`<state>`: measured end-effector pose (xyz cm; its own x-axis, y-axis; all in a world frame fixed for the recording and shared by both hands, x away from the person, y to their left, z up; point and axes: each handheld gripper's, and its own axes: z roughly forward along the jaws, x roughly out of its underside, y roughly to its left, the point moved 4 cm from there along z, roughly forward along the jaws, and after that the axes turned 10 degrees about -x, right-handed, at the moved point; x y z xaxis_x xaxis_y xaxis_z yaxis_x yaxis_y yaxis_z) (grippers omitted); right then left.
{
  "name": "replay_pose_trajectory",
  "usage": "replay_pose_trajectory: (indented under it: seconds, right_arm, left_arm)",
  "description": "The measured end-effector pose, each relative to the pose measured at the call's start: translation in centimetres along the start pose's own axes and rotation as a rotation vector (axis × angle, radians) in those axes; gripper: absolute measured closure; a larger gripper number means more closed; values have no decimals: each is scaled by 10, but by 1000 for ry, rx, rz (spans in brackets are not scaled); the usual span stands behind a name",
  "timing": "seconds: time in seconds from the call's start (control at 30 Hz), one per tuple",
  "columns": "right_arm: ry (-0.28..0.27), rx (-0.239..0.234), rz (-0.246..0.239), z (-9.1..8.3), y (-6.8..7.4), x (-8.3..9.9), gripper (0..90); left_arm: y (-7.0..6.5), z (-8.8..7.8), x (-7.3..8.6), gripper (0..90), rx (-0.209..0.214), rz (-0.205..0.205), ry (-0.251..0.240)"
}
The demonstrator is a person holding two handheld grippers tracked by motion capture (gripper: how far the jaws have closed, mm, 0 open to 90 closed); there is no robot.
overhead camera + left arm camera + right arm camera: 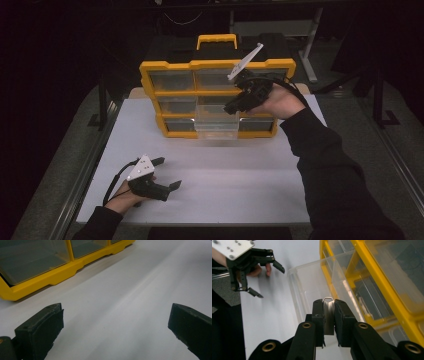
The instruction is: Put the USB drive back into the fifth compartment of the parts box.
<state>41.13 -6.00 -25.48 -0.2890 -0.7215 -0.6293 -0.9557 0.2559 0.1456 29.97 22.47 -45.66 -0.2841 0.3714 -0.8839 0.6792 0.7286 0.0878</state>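
Drawer being gripped at the organizer

The clear drawer (312, 285), half out at the bench's far edge, is being clamped by its tab in the right claw (328, 312); it could be tipped free. The left claw (115, 325) is being held apart.

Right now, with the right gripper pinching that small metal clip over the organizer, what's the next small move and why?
Probably lower the right gripper toward the clear drawer and release there. Its jaws are shut on the metal clip, and the drawer is pulled out of the yellow organizer just below. The left gripper is open and resting away.
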Motion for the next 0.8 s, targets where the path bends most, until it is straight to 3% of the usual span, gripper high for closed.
replay_pose_trajectory:
  seconds: [0.37,0.8]
  right_arm:
    - [45,-23,7,34,-11,-10,776]
    - [79,-31,24,41,-14,-7,724]
  left_arm:
    - [-2,1,-2,0,15,5,-1]
    - [-2,3,-2,0,16,7,3]
